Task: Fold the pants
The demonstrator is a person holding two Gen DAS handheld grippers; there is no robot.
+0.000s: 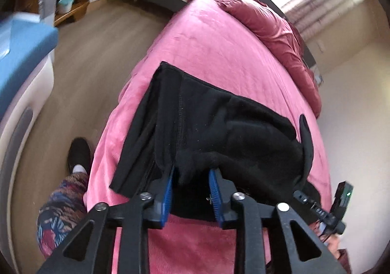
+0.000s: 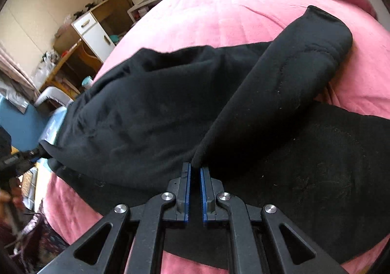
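Pants (image 1: pixel 207 125), black, lie partly folded on the pink bed (image 1: pixel 214 37), near its edge, with one end doubled back over the rest. Left gripper (image 1: pixel 192 176) stands with its jaws apart, a bunch of the fabric between the blue pads (image 1: pixel 168 196), which do not seem to press on it. Right gripper (image 2: pixel 195 171) is closed on a fold of the pants, holding that doubled-back end up off the layer beneath.

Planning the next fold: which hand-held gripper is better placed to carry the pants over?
Right hand-held gripper: shut on the black pants. The left is open, fabric loose between its pads.
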